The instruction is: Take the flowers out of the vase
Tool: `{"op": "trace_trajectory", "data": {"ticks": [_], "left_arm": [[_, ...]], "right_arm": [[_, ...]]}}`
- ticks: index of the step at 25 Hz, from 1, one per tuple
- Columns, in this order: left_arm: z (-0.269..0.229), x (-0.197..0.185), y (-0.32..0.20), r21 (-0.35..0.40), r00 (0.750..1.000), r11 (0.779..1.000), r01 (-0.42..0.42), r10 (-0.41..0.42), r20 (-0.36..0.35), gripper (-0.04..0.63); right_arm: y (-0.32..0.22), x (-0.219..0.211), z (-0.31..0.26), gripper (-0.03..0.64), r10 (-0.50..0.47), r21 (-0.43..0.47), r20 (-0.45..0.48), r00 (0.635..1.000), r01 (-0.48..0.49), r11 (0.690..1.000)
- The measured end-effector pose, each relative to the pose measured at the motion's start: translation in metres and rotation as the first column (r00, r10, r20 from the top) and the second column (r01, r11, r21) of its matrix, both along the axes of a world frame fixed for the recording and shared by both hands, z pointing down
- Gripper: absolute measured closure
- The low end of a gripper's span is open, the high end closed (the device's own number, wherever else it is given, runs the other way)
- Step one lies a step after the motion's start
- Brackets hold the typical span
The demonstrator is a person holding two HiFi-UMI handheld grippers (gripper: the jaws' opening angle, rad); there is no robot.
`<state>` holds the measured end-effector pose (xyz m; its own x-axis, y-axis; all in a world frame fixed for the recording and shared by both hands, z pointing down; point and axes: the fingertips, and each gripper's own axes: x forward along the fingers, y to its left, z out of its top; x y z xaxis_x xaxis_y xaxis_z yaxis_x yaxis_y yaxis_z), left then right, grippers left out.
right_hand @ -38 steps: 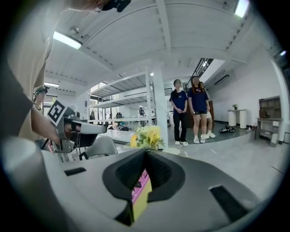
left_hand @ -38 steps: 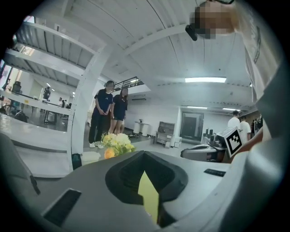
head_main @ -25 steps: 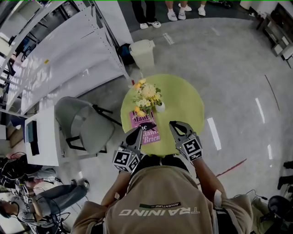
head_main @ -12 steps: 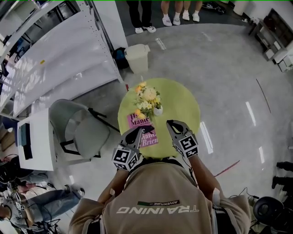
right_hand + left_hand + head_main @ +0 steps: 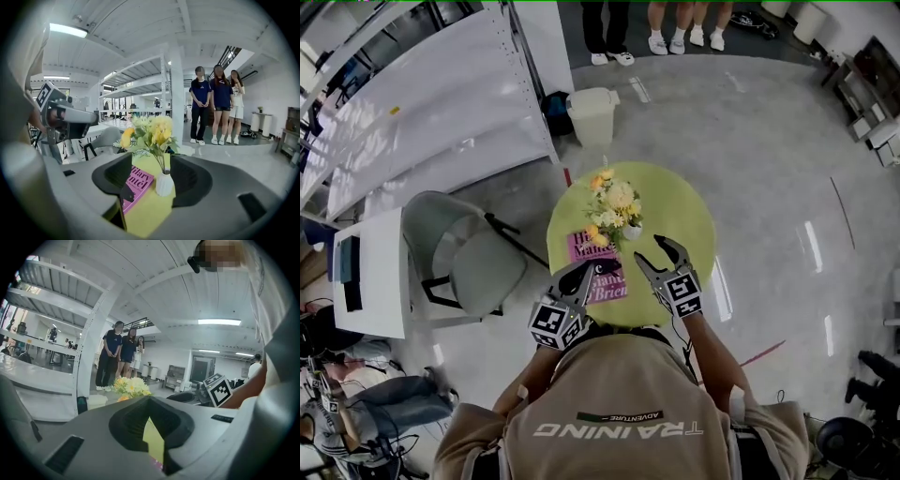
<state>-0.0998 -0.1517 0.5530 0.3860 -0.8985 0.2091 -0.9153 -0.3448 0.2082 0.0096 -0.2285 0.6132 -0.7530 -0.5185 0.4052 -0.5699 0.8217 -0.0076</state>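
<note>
Head view shows the job not yet begun. My left gripper (image 5: 587, 269) is left of the vase and nearer to me than it. Its jaws are pressed together on nothing, and it hovers above the pink book (image 5: 586, 249) that lies flat just to the vase's left. The flowers (image 5: 616, 199), yellow and white, all stand in the small white vase (image 5: 632, 231), which sits upright near the middle of the round green surface (image 5: 680, 202). No stem is lifted or loose that I can see. Right of the vase and nearer me, my right gripper (image 5: 662, 251) is opening its jaws, spread wide with nothing between them. In the right gripper view the vase and stems line up in the gap but stand well ahead of the tips. So every step is left. I judge I must bring the spread gripper to the stems above the vase's neck, pinch them, and draw the bunch up and out, perhaps steadying the vase with the other gripper.
</note>
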Motion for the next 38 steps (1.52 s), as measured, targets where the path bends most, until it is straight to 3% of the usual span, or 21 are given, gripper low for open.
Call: {"op": "trace_trajectory", "data": {"ticks": [9, 26, 27, 29, 38], "left_arm": [[0.001, -0.024, -0.001, -0.035, 0.998, 0.998, 0.057, -0.057, 0.007, 0.584], [0.014, -0.071, -0.001, -0.078, 0.990, 0.987, 0.138, -0.138, 0.011, 0.584], [0.015, -0.072, -0.001, -0.082, 0.990, 0.987, 0.141, -0.140, 0.012, 0.586], [0.016, -0.075, -0.002, -0.088, 0.989, 0.985, 0.147, -0.147, 0.013, 0.584], [0.019, -0.078, 0.000, -0.084, 0.987, 0.983, 0.164, -0.164, 0.005, 0.584]], "right_arm": [[-0.044, -0.027, 0.051, 0.387, -0.070, -0.043, -0.112, 0.991, 0.065, 0.997], [-0.094, -0.086, 0.108, 0.387, -0.108, -0.121, -0.182, 0.977, 0.087, 0.989], [-0.096, -0.087, 0.110, 0.394, -0.107, -0.118, -0.187, 0.976, 0.086, 0.989], [-0.099, -0.087, 0.110, 0.479, -0.108, -0.108, -0.195, 0.975, 0.088, 0.990], [-0.099, -0.087, 0.102, 0.555, -0.116, -0.069, -0.206, 0.972, 0.104, 0.992]]}}
